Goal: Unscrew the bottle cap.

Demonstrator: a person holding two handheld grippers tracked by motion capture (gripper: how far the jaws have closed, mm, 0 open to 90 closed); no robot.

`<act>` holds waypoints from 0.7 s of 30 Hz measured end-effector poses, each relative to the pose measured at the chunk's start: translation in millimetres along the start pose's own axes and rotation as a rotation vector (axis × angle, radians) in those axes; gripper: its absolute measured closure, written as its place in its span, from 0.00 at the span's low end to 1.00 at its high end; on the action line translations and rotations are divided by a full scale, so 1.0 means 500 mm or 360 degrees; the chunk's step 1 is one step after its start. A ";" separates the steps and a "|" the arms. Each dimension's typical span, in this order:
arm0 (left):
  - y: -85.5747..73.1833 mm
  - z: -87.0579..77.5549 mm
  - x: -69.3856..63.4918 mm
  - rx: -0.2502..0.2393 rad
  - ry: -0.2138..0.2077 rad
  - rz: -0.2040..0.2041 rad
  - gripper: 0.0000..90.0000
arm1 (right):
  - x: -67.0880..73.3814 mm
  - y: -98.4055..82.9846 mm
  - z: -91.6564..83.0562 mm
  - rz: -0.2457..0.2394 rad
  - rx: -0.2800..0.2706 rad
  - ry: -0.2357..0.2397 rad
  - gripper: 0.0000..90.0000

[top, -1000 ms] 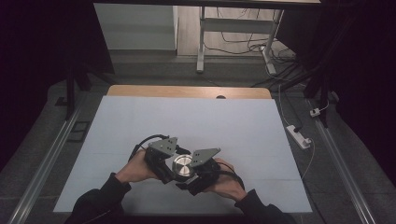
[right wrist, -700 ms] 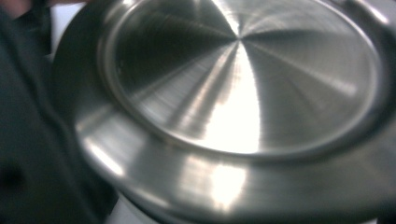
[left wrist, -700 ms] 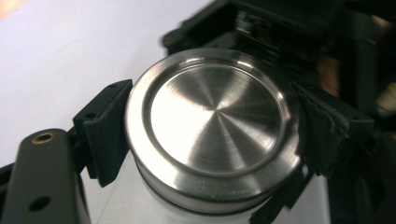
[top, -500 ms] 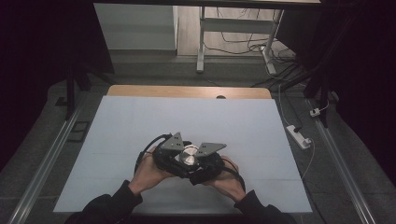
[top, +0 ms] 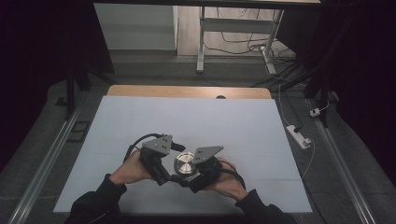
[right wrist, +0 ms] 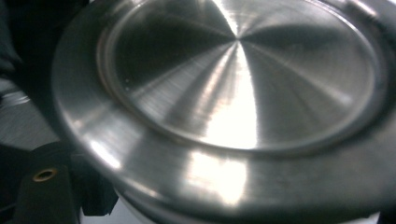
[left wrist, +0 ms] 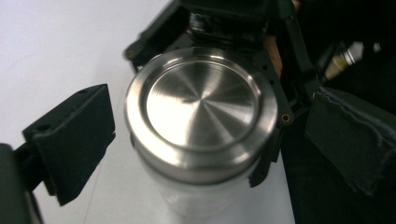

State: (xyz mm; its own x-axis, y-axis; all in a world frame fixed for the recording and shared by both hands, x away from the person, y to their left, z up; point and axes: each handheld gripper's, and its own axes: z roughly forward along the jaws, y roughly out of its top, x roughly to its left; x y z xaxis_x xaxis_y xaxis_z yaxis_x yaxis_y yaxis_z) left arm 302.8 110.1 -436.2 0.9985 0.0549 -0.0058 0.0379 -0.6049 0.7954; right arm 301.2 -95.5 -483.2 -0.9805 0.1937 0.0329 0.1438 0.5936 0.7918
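Dim, dark surroundings ring the evenly lit white table [top: 196,116] in the soft, grainy high view, while in both gripper views the steel lid [left wrist: 201,105] throws streaks of radial glare and blurs at close range, its near rim out of focus.

Your round steel-lidded white container [top: 185,163] stands on the pale rectangular table mat [top: 196,116], near its front edge. The left gripper [top: 161,161] sits just left of the container, jaws either side of it; the right gripper [top: 198,170] sits just right, against it. A white power strip [top: 299,136] lies well right of the container, off the mat.
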 end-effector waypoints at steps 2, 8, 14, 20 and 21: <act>0.001 0.005 -0.004 0.0007 -0.0015 0.0034 0.07 | 0.006 0.001 0.002 -0.0037 0.0005 0.0033 0.16; 0.001 0.012 -0.009 -0.0002 0.0045 0.0024 0.21 | 0.012 0.002 0.004 -0.0087 0.0029 0.0035 0.16; 0.014 0.032 -0.009 -0.0048 0.0308 -0.0220 0.22 | -0.009 0.000 0.002 0.0099 0.0008 -0.0151 0.16; 0.026 0.046 -0.014 -0.0060 0.0465 -0.0292 0.16 | -0.018 -0.004 -0.001 0.0194 -0.0017 -0.0244 0.16; 0.025 0.041 -0.012 -0.0095 0.0428 -0.0302 0.10 | -0.018 -0.004 -0.002 0.0194 -0.0024 -0.0241 0.16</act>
State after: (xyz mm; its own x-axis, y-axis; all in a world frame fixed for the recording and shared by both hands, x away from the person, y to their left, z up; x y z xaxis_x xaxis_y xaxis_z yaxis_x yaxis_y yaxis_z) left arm 298.4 85.8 -438.6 0.9271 0.3747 -0.0034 0.2119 -0.5168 0.8295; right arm 309.4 -99.3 -484.3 -0.9243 0.3798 0.0379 0.2575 0.5471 0.7965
